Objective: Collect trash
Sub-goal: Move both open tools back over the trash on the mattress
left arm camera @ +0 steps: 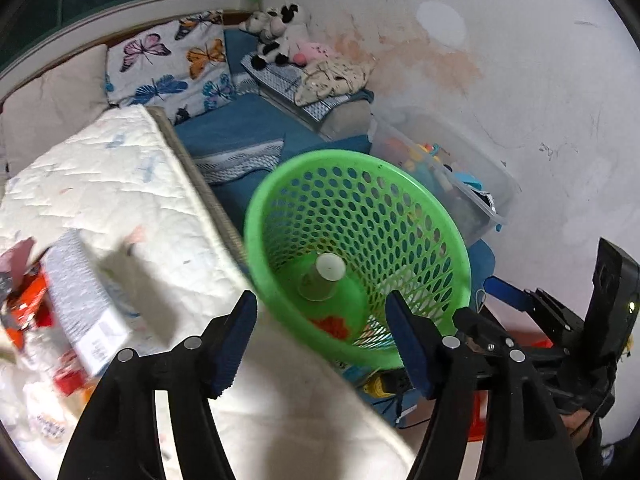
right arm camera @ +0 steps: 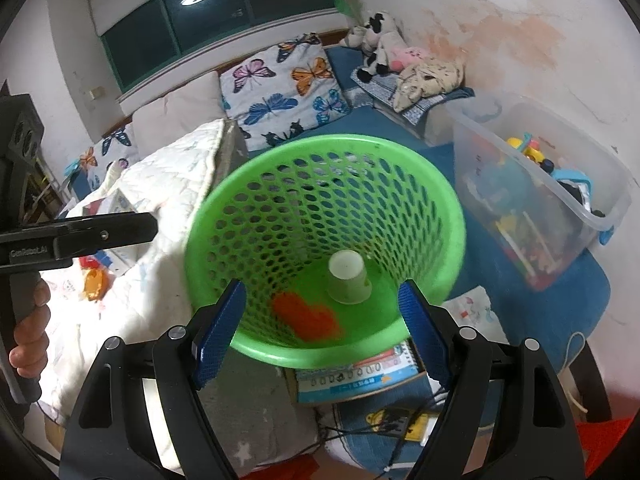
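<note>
A green perforated basket (left arm camera: pixel 432 216) (right arm camera: pixel 224 216) stands beside the quilted bed. Inside lie an upturned paper cup (left arm camera: pixel 322 278) (right arm camera: pixel 348 278) and an orange-red wrapper (right arm camera: pixel 308 316) (left arm camera: pixel 330 326). My left gripper (left arm camera: pixel 322 348) is open and empty, over the bed edge near the basket's rim. My right gripper (right arm camera: pixel 320 330) is open and empty, just above the basket's near rim. On the bed at left lie a grey box (left arm camera: pixel 82 304), red-orange packaging (left arm camera: pixel 26 316) and an orange scrap (right arm camera: pixel 94 284).
A white quilted mattress (left arm camera: pixel 120 184) (right arm camera: pixel 168 184) sits left of the basket. A clear bin of toys (left arm camera: pixel 452 172) (right arm camera: pixel 536 200) stands by the stained wall. Butterfly pillows (right arm camera: pixel 288 84), plush toys (left arm camera: pixel 276 32), books (right arm camera: pixel 360 376) and cables lie around.
</note>
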Demonstrator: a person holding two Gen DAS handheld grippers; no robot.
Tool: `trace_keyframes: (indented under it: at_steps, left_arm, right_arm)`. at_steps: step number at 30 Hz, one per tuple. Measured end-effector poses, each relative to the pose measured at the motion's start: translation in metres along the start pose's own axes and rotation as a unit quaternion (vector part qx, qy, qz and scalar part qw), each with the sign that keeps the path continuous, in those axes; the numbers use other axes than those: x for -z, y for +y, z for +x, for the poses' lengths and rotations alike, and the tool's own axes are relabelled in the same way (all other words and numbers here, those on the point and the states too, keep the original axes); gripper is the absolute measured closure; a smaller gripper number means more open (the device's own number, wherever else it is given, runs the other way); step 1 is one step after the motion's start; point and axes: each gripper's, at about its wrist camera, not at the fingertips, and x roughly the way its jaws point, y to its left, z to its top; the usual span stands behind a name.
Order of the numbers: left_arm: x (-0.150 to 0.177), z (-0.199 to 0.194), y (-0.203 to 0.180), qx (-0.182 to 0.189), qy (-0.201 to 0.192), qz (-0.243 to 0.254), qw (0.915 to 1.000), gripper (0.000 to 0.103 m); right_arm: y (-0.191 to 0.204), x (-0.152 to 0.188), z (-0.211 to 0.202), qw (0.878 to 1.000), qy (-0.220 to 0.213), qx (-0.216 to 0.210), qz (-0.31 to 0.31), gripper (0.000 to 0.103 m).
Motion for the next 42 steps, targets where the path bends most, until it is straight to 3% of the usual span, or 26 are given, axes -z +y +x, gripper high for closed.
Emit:
trace_keyframes:
  at_steps: [13,19,26,34,42]
  left_arm:
    - [0.081,-0.078,0.071,-0.084,-0.013,-0.019,0.9962,0.032]
    - [0.122,-0.097,0.102,-0.094,-0.007,-0.035,0.9949,0.029]
    - [0.151,-0.103,0.113,-0.098,0.004,-0.044,0.9942,0.017]
    - [0.167,-0.100,0.127,-0.081,0.016,-0.130,0.9880,0.017]
    - [0.156,-0.095,0.131,-0.070,0.031,-0.234,0.9692,0.018]
  right_arm:
    - [0.076,-0.003,-0.003,0.997,-0.006,-0.050,-0.056,0.021]
    - [0.108,-0.001,0.000,0.994,-0.001,-0.065,-0.082,0.019]
    - [0.139,0.006,0.005,0.991,0.007,-0.075,-0.107,0.019]
    - [0.153,0.008,0.007,0.989,0.009,-0.082,-0.123,0.019]
    - [0.149,0.011,0.011,0.989,0.012,-0.086,-0.120,0.019]
